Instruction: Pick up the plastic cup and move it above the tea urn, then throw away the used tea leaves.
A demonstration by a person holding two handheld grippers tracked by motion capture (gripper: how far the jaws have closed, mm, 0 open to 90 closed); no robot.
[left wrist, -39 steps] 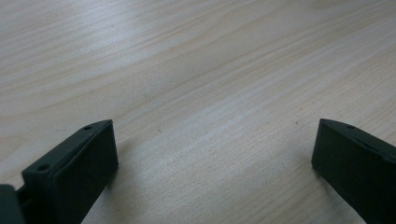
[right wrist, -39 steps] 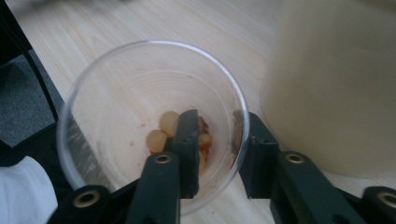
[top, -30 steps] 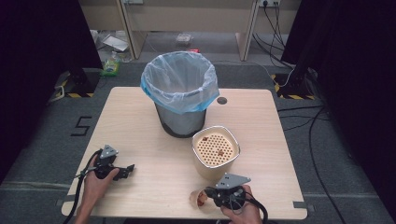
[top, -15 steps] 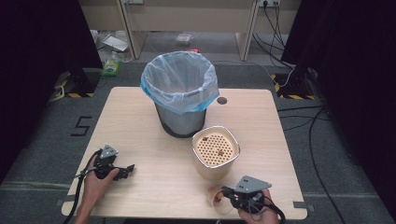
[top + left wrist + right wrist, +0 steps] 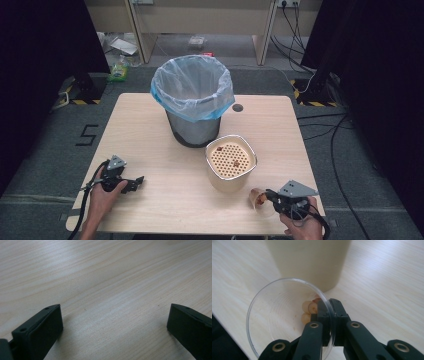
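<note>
Item: clear plastic cup [image 5: 287, 315], a few food bits inside, pinched at its rim by the right gripper [image 5: 270, 197]. Since a second ago it has shifted right, off the strainer pot [image 5: 231, 162]; likely already emptied. Left gripper [image 5: 131, 183]: spread wide, idle on table [image 5: 150, 130].

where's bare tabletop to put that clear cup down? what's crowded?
Free: the wide strip between the left gripper and the beige strainer tub, the far left corner beside the bin, and the far right patch behind the tub. Crowded: the near right corner, where the right gripper pinches the clear cup rim close to the tub.
</note>
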